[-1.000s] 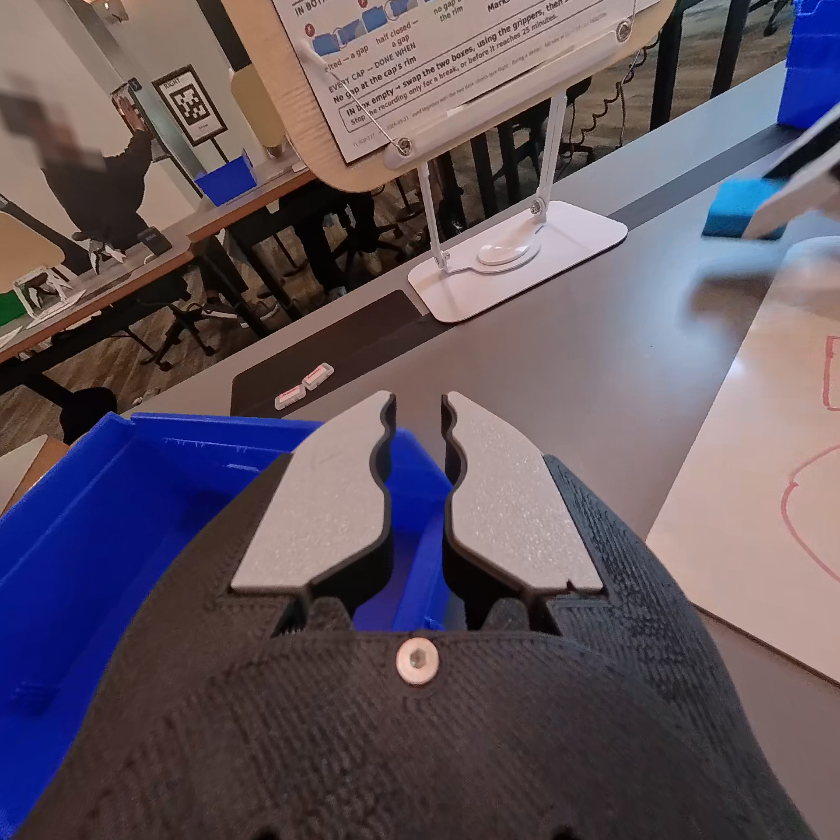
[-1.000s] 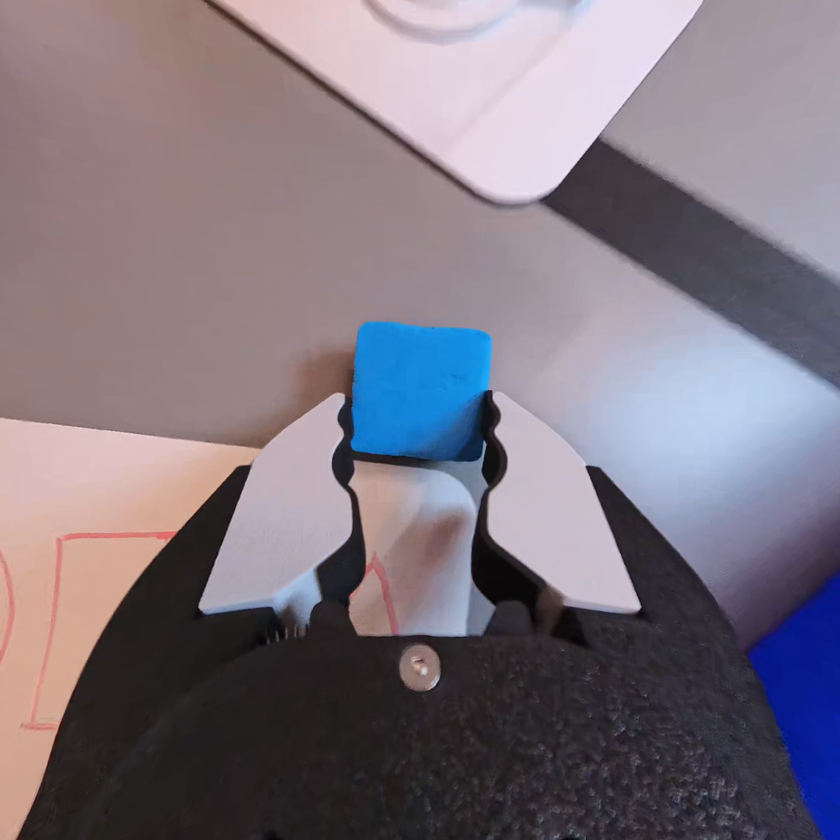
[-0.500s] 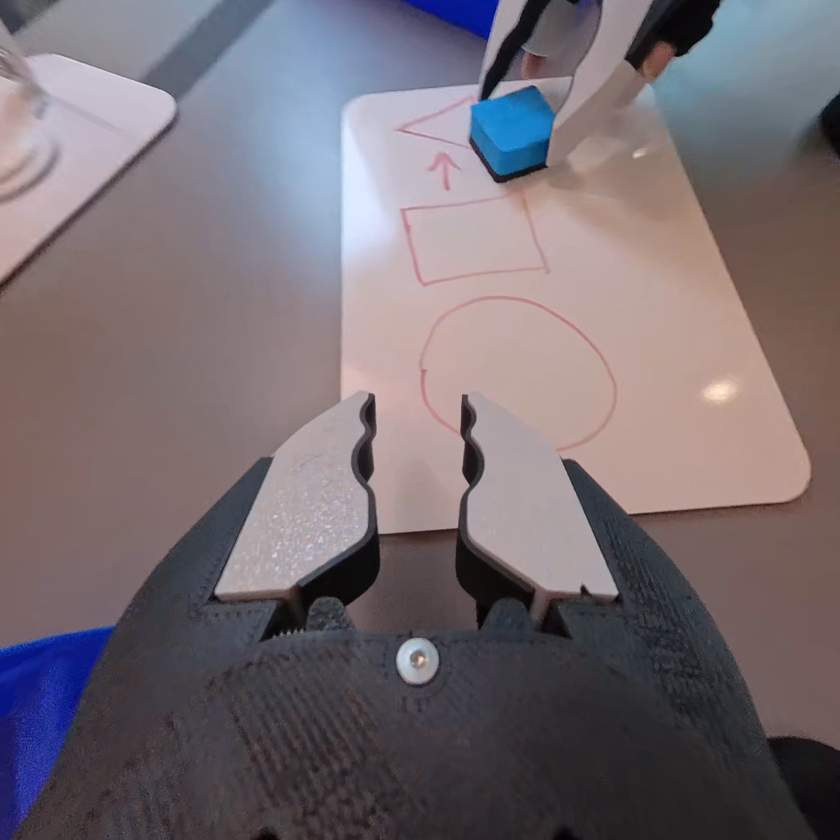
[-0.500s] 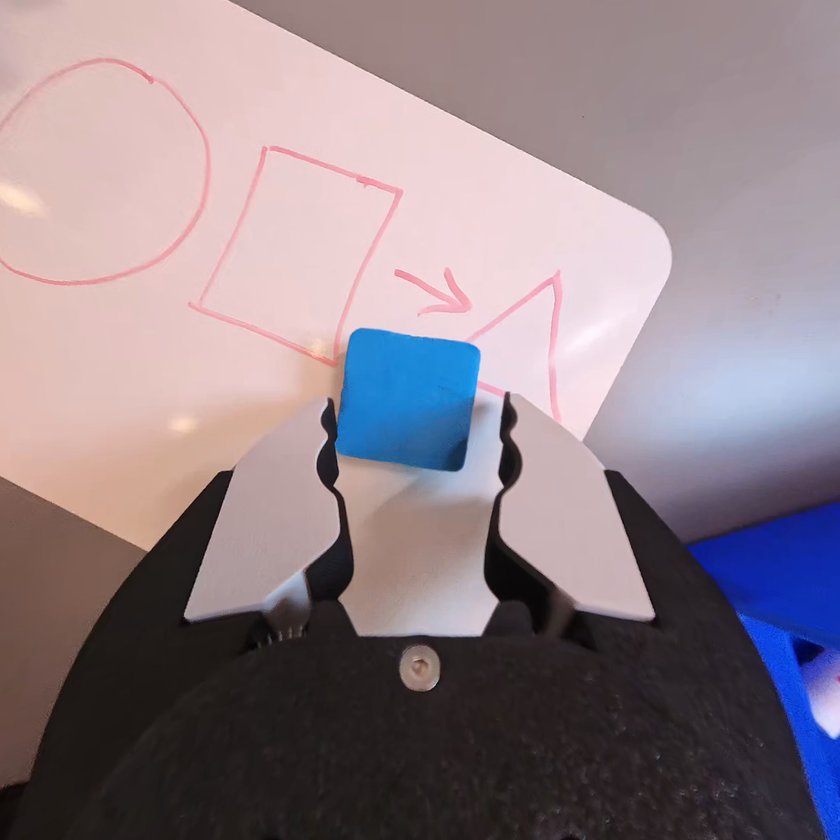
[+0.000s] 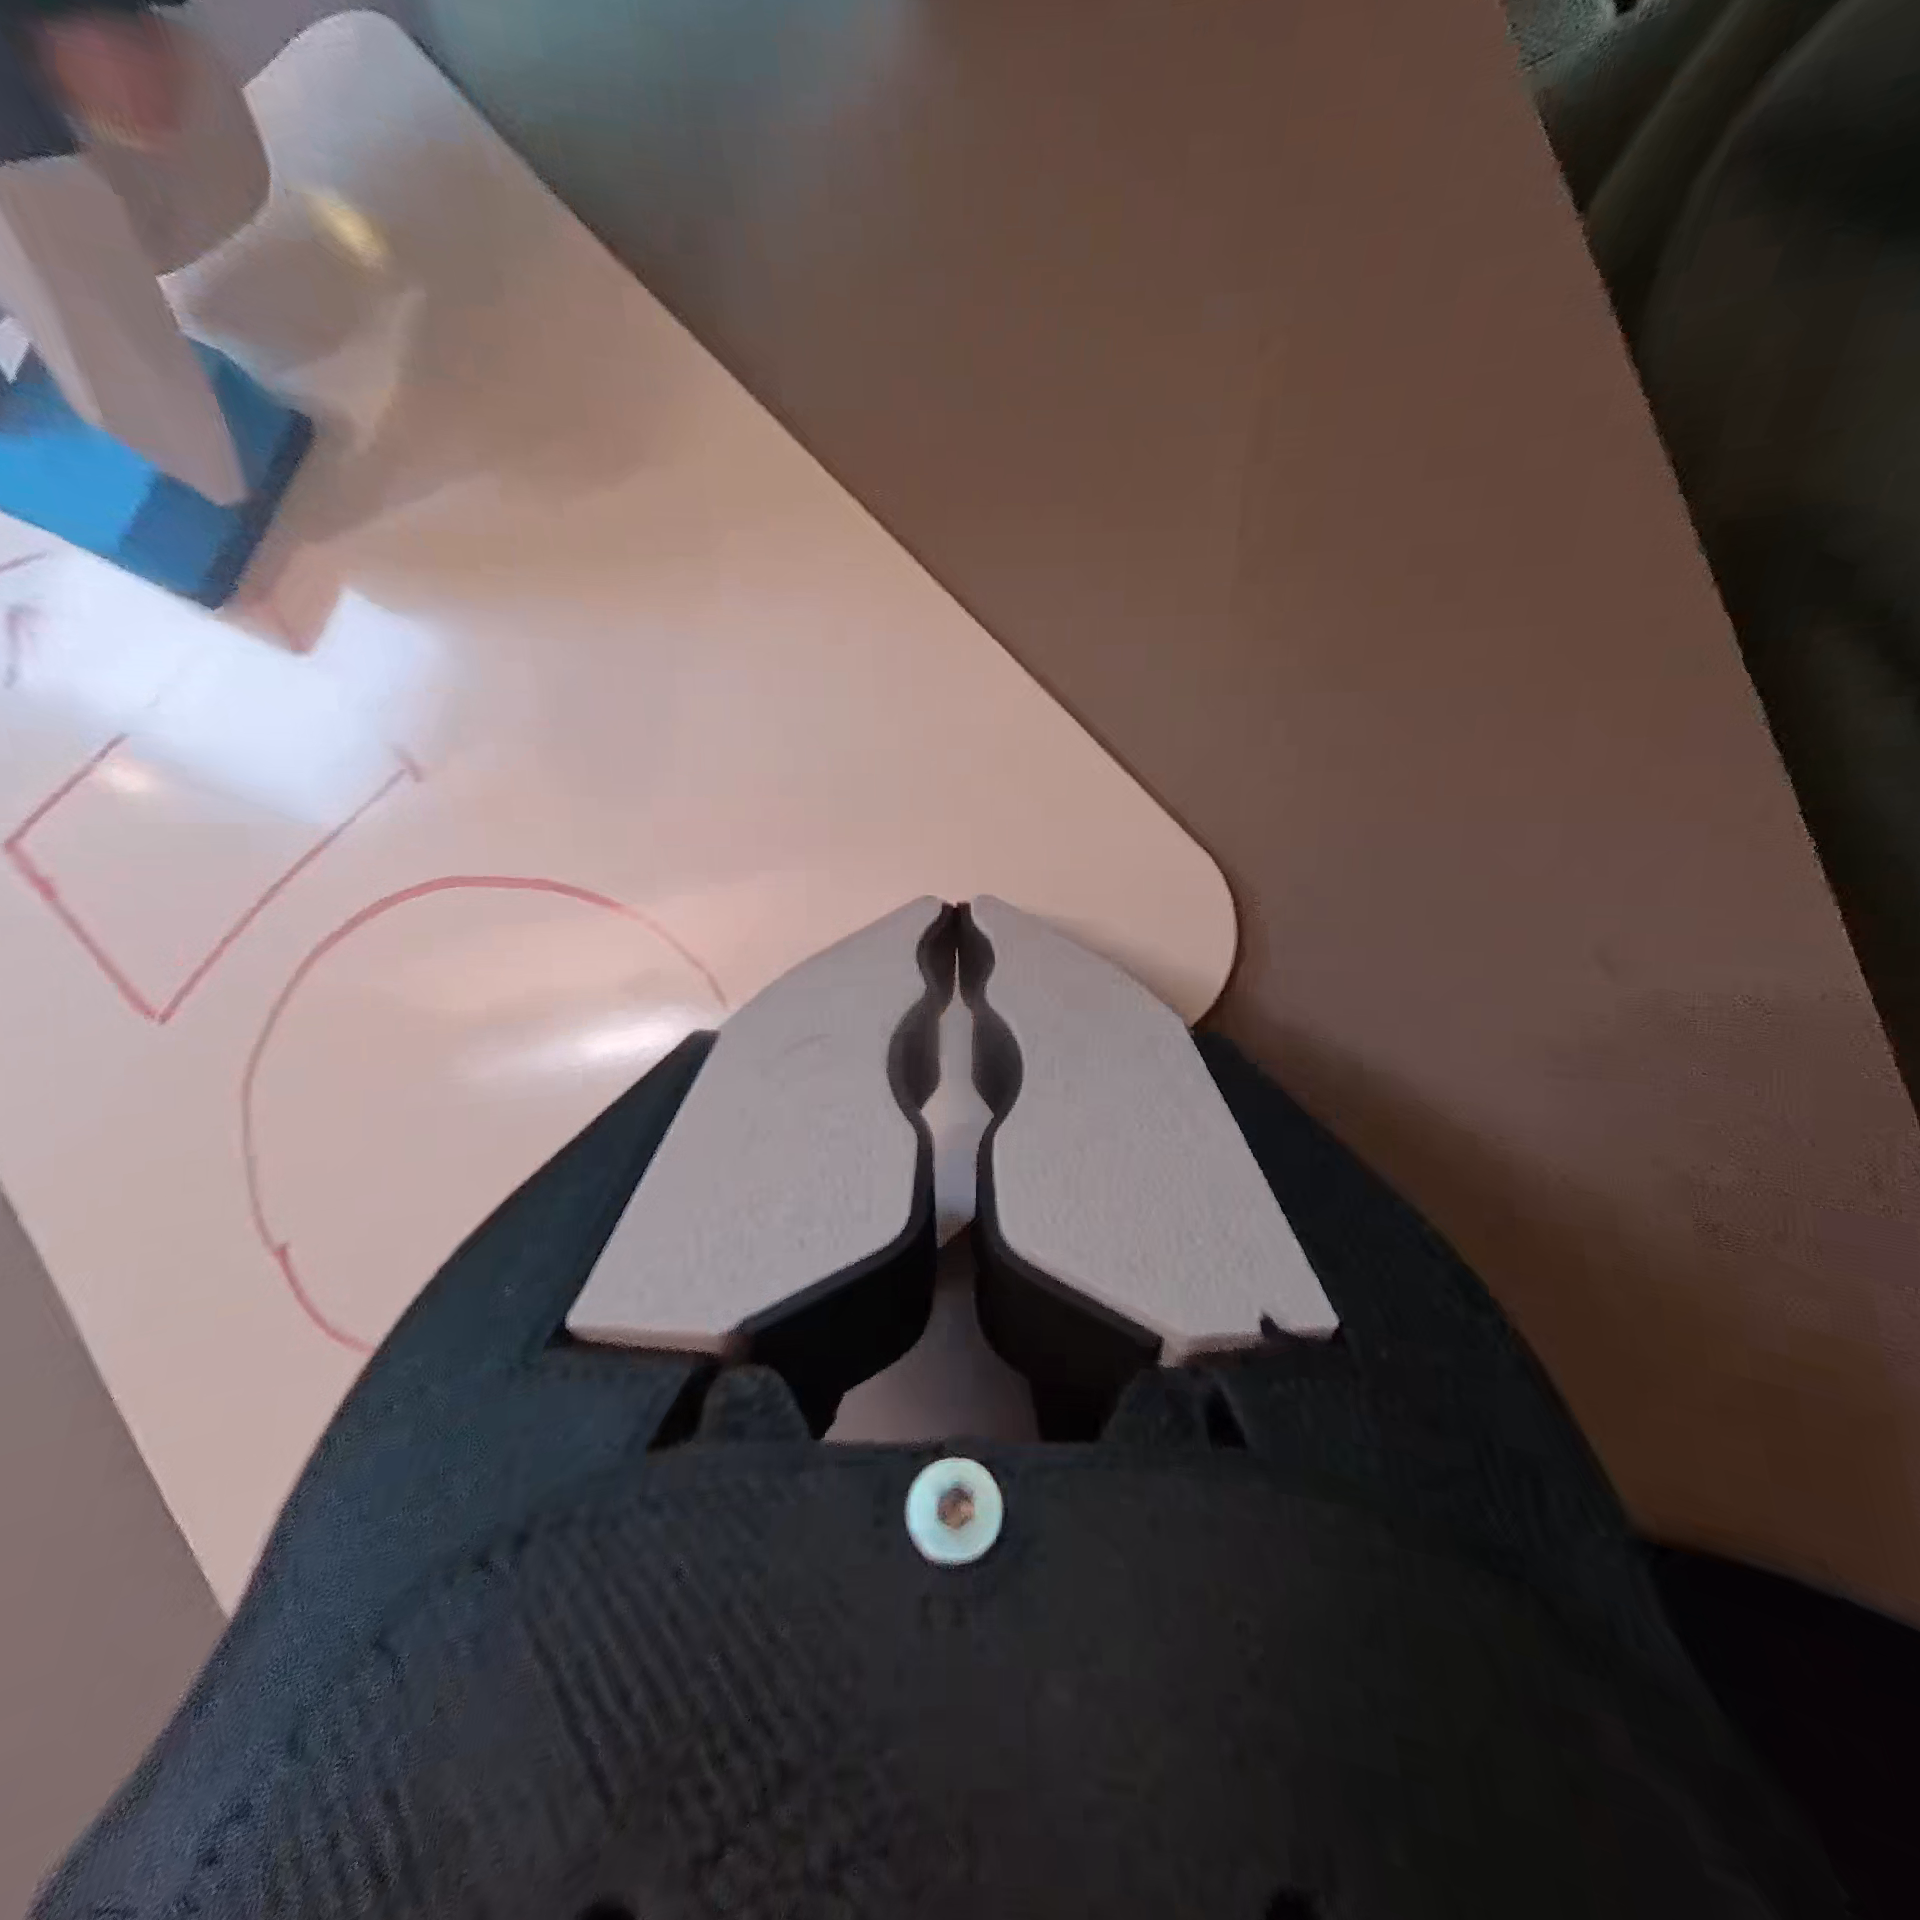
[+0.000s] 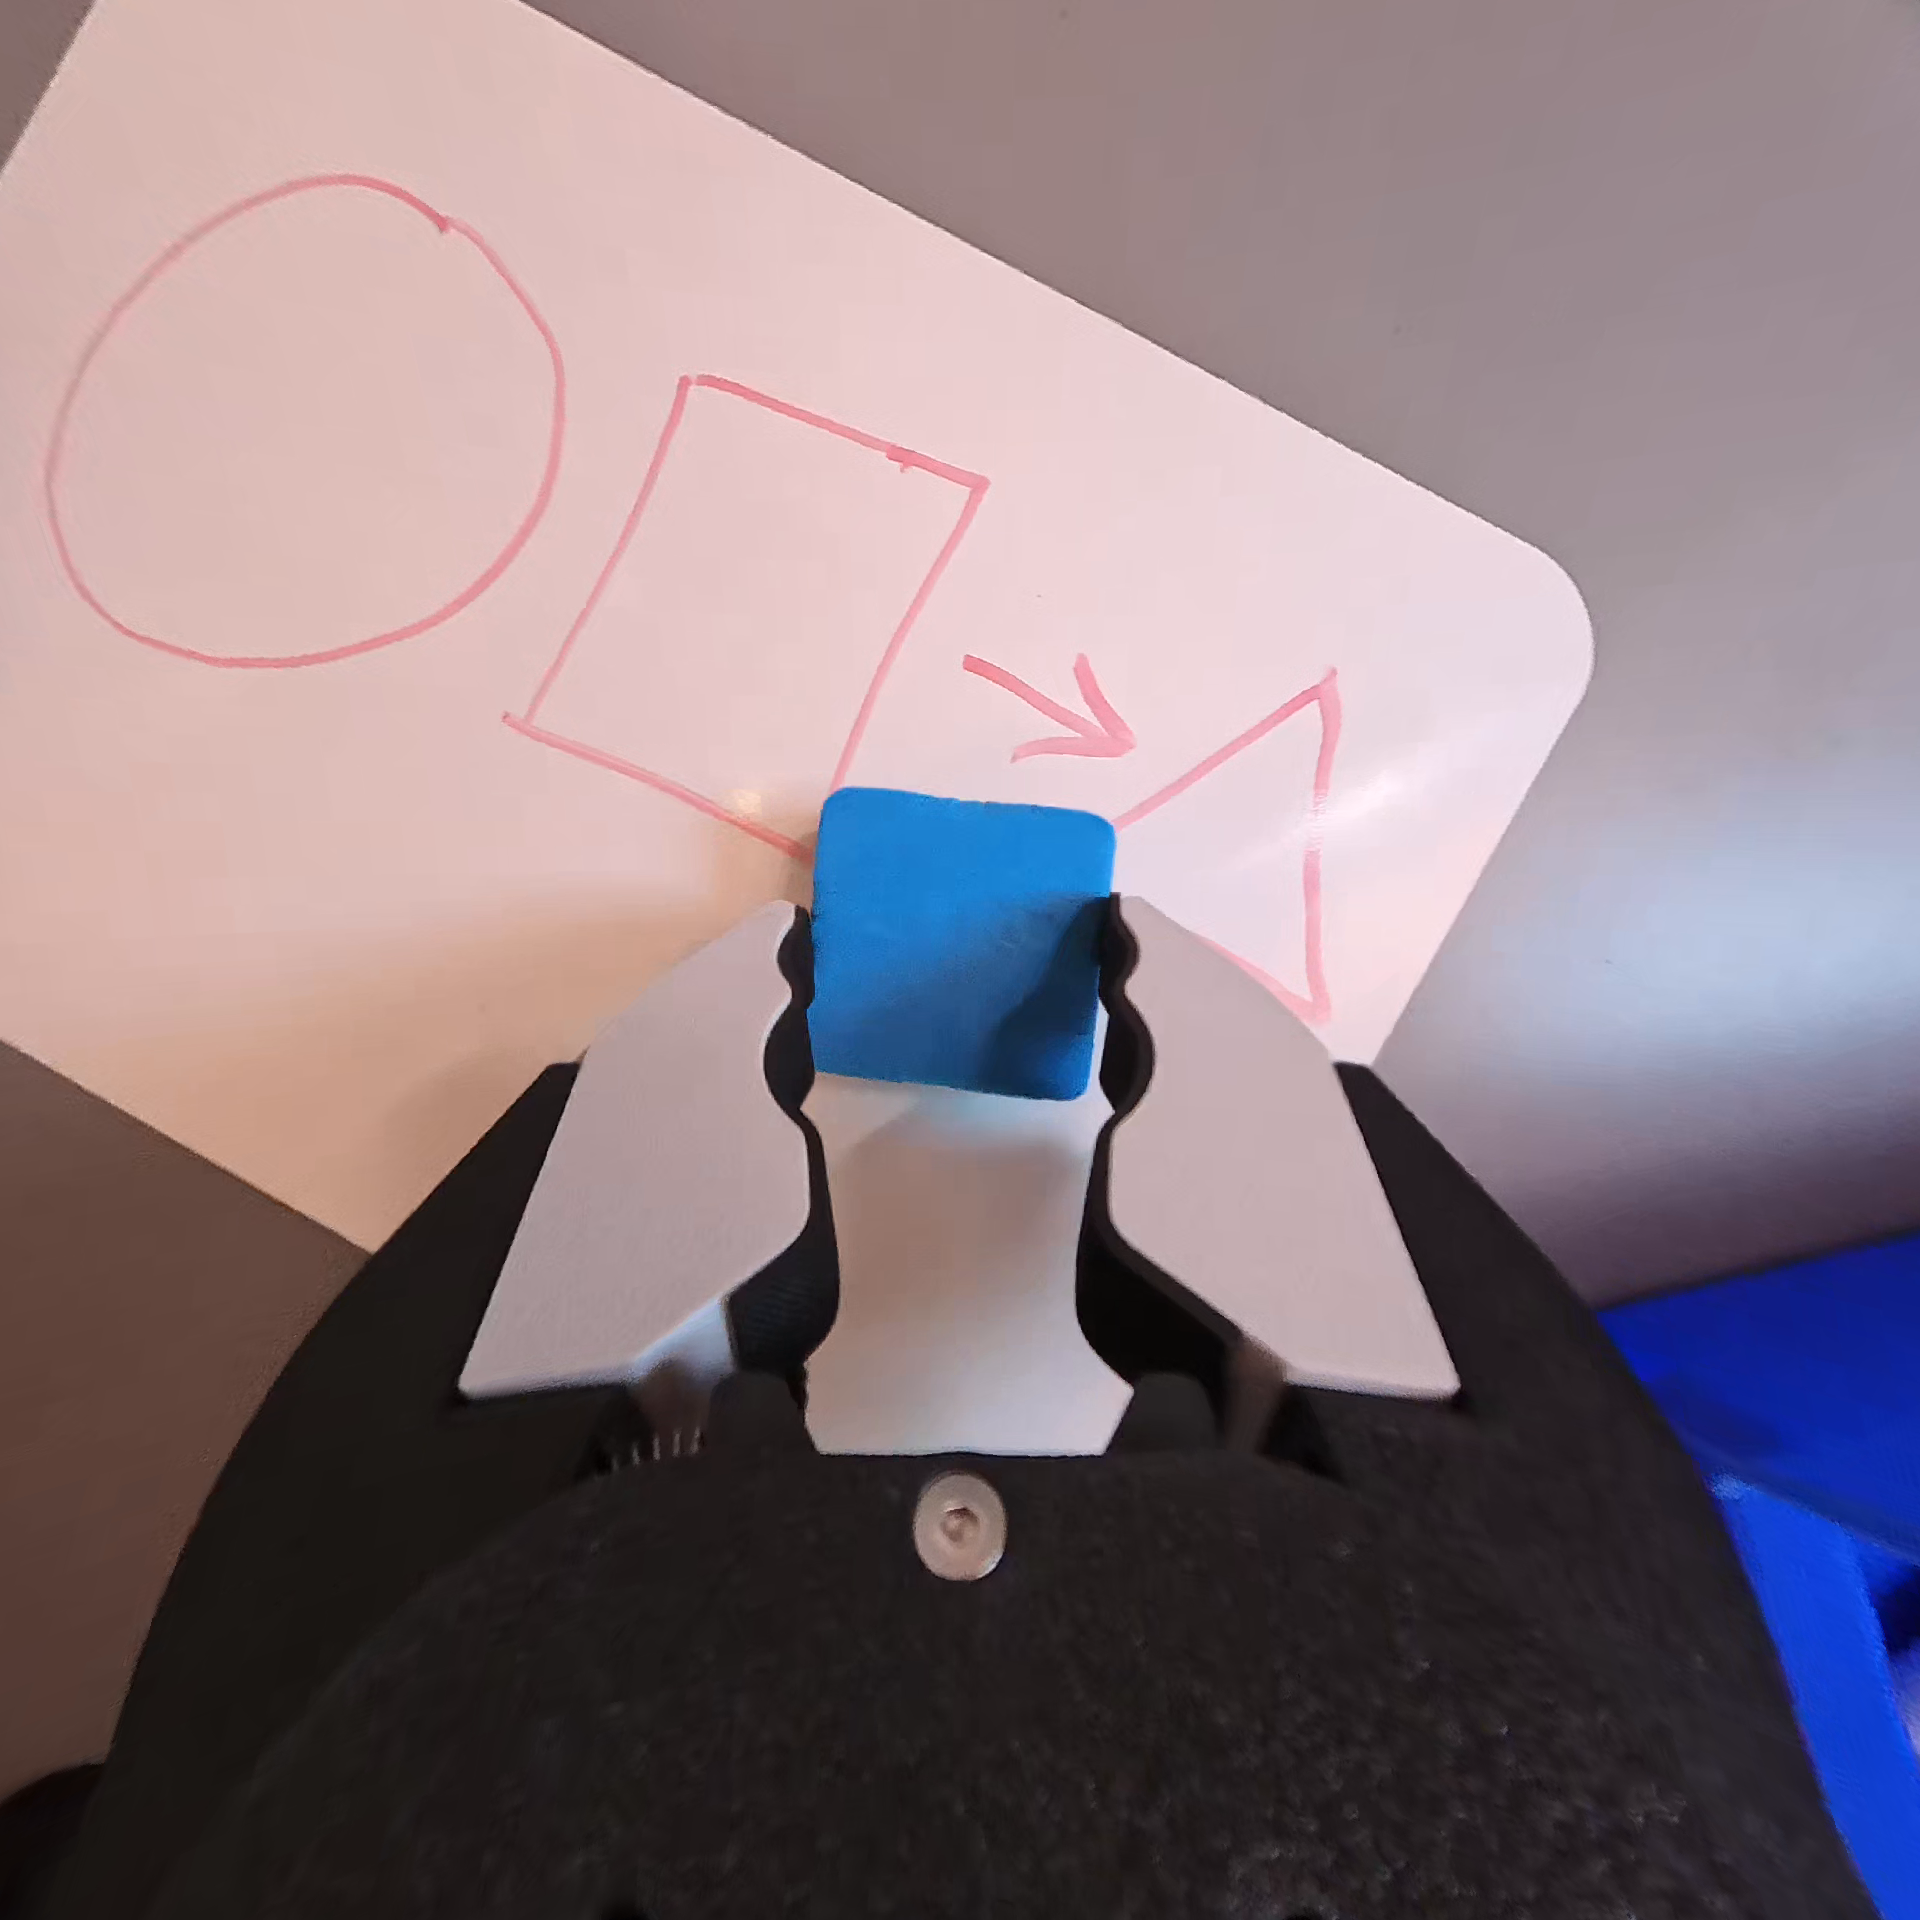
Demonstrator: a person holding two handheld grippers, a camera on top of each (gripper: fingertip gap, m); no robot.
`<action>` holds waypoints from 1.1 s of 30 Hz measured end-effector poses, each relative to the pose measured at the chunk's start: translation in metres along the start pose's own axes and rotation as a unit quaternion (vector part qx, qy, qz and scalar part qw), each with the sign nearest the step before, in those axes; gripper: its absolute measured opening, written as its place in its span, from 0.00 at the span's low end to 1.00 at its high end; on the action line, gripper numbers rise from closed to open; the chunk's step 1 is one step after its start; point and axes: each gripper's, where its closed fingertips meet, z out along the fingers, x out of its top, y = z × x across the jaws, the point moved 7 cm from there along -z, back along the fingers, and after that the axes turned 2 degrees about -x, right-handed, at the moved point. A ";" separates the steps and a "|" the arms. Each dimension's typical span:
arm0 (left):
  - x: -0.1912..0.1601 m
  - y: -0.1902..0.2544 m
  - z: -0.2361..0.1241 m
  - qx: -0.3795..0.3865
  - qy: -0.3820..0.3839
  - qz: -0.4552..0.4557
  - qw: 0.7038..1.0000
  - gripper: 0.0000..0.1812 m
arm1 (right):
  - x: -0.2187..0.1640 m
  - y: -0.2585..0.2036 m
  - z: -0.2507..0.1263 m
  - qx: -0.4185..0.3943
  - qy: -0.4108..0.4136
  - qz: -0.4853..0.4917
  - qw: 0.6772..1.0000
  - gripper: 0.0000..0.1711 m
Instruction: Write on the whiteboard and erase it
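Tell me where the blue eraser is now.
In the right wrist view the blue eraser sits in the right gripper, over the whiteboard between the drawn square and triangle.

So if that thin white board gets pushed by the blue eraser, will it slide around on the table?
Probably, somewhat. The whiteboard looks thin, flat and glossy, lying loose on a smooth table, so sideways rubbing by the eraser could shift it. That may be why the left gripper, shut, sits over its near corner. It looks stiff rather than floppy: the edges lie flat.
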 end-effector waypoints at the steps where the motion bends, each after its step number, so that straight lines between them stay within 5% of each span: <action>1: 0.000 0.003 0.000 -0.012 0.004 0.003 1.000 0.00 | -0.001 -0.003 -0.001 0.005 -0.008 -0.005 1.000 0.31; 7: -0.001 0.010 0.002 -0.051 0.041 0.000 0.998 0.00 | 0.012 -0.056 0.007 0.071 -0.035 -0.065 0.995 0.31; 13: -0.001 0.015 0.001 -0.027 0.039 0.026 0.999 0.00 | 0.027 0.033 0.016 -0.018 -0.051 0.039 0.998 0.31; 19: -0.001 0.015 0.001 -0.029 0.045 0.023 0.998 0.00 | 0.015 -0.006 0.008 -0.016 -0.056 -0.006 0.998 0.32; 21: -0.001 0.015 0.001 -0.027 0.045 0.021 0.998 0.00 | 0.017 0.003 0.010 -0.037 -0.062 -0.003 0.997 0.42; 33: 0.001 0.013 0.002 -0.027 0.043 0.014 0.999 0.00 | 0.027 -0.016 0.007 0.017 -0.029 -0.007 0.999 0.27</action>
